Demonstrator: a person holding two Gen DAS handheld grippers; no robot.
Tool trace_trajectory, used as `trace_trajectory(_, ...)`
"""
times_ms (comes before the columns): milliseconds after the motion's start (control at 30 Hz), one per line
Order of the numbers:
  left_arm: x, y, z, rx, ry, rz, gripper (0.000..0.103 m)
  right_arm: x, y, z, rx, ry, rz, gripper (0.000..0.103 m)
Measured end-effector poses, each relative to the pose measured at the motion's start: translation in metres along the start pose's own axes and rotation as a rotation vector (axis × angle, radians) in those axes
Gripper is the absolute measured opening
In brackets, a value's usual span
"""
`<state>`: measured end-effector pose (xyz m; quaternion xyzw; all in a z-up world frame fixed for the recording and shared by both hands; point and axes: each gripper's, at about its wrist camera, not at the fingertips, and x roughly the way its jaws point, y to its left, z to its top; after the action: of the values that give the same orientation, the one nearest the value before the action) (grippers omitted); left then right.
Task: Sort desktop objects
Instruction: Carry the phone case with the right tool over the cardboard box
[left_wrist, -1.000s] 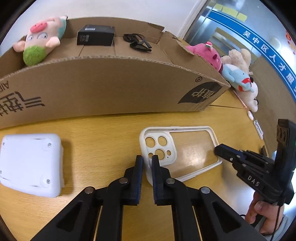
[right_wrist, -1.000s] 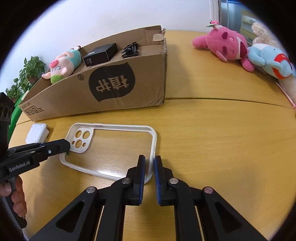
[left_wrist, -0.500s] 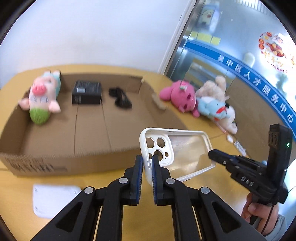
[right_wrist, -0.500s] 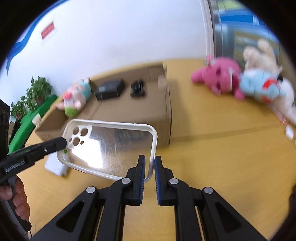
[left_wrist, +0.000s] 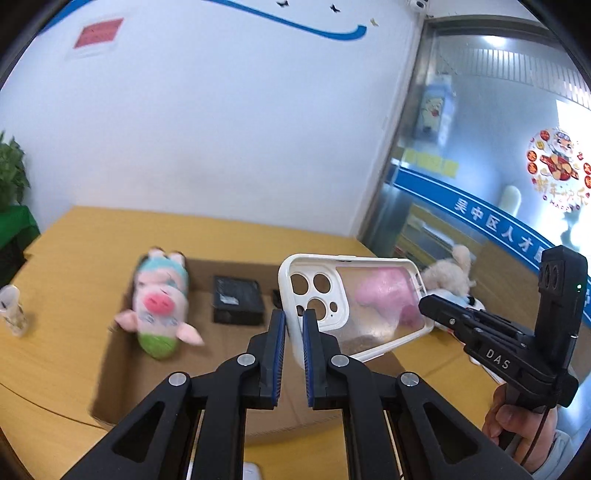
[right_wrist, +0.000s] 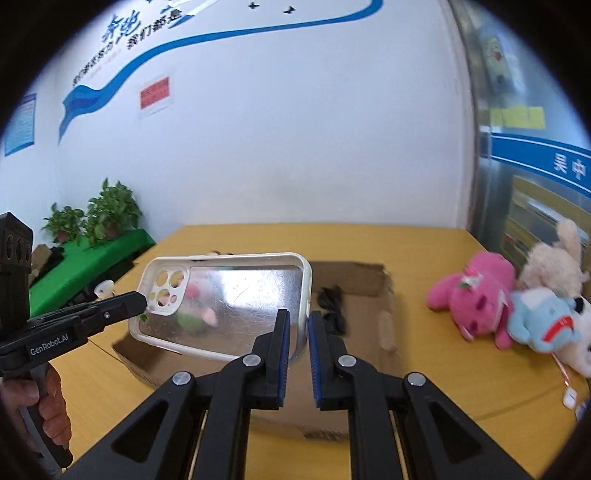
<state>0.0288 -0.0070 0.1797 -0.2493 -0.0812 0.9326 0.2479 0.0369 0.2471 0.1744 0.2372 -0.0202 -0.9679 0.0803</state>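
My left tongs (left_wrist: 293, 325) and right tongs (right_wrist: 298, 325) each clamp one end rim of the clear, white-rimmed phone case (left_wrist: 354, 302), held above the open cardboard box (right_wrist: 369, 295). Uneven pulling could twist it free.

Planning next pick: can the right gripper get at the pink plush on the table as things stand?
Probably not yet. The right gripper is shut on the phone case, which the left gripper clamps at the other end. The pink plush lies uncovered on the table, outside the cardboard box.
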Motion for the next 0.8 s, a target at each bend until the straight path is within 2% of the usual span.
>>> trace_trajectory(167,-0.015,0.039,0.017,-0.011,-0.031,0.091,0.006,0.040,0.034,0.012,-0.008,0.018,0.111,0.011)
trace_trajectory(267,-0.013,0.060,0.020,0.011,-0.008,0.173,0.006,0.073,0.056,0.004,0.005,0.071,0.174,0.011)
trace_trajectory(367,0.004,0.085,0.016,0.016,0.064,0.229,0.005,0.106,0.072,-0.013,0.022,0.145,0.213,0.011)
trace_trajectory(533,0.052,0.124,-0.009,-0.023,0.230,0.240,0.005,0.157,0.077,-0.057,0.102,0.301,0.260,0.011)
trace_trajectory(700,0.090,0.136,-0.036,-0.015,0.352,0.258,0.005,0.204,0.072,-0.092,0.164,0.468,0.262,0.011)
trace_trajectory(800,0.106,0.140,-0.046,0.011,0.409,0.289,0.005,0.219,0.070,-0.102,0.195,0.535,0.261,0.011)
